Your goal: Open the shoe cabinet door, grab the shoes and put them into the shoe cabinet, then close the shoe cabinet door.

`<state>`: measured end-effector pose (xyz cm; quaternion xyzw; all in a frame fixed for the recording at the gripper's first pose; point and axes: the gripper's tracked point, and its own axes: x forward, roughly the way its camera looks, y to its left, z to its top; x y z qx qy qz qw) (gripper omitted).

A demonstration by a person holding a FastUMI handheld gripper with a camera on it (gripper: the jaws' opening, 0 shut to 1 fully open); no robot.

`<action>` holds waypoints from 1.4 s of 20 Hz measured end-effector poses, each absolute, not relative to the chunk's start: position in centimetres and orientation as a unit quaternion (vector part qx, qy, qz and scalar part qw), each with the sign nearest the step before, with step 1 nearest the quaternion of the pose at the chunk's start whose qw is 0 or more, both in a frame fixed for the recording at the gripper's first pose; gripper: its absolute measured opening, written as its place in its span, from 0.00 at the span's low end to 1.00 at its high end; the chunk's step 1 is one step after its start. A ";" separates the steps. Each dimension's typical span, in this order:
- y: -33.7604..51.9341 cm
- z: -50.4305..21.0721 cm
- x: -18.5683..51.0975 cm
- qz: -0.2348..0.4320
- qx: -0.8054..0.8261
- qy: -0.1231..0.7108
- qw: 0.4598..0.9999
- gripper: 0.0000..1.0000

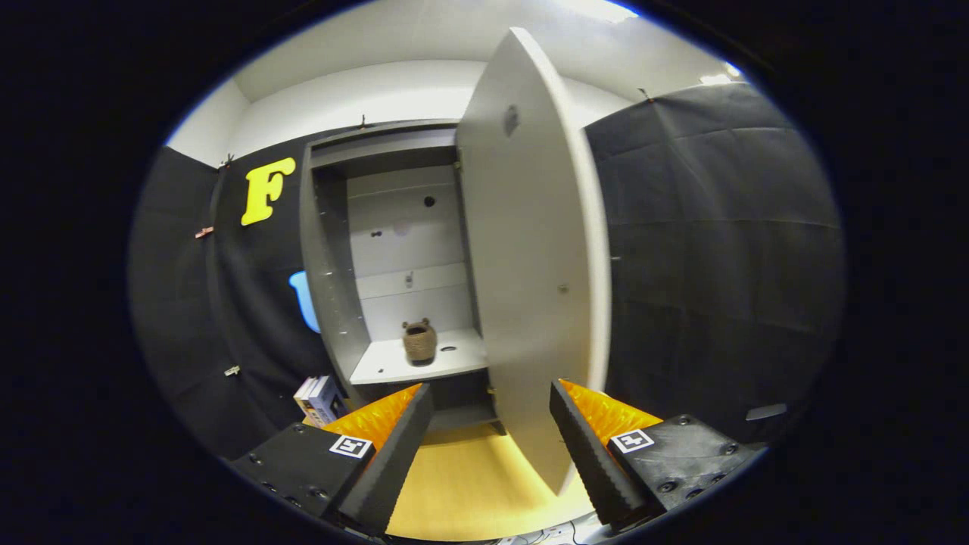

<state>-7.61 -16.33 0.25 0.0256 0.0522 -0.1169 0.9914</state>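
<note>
A stack of boxes [319,400] sits on the yellow floor [469,484] beside the shoe cabinet [333,303], where a small brown shoe [419,342] rests on a pale shelf [394,367]. The cabinet door [530,288] stands swung wide, its lower edge between the spread, empty fingers of the gripper [490,435].

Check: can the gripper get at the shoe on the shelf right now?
Probably yes. The door stands swung open, its edge between the open fingers of the gripper. The brown shoe sits alone on the shelf beyond the fingers, left of the door, nothing in front of it.
</note>
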 end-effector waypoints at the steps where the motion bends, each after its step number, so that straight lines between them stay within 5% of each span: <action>1: -18.0 0.6 -8.2 -0.125 0.025 0.051 0.991 0.98; 12: -27.2 2.6 -5.8 -0.049 0.015 0.048 0.998 0.98; 28: -24.9 1.3 -1.8 0.058 0.017 0.071 0.996 0.95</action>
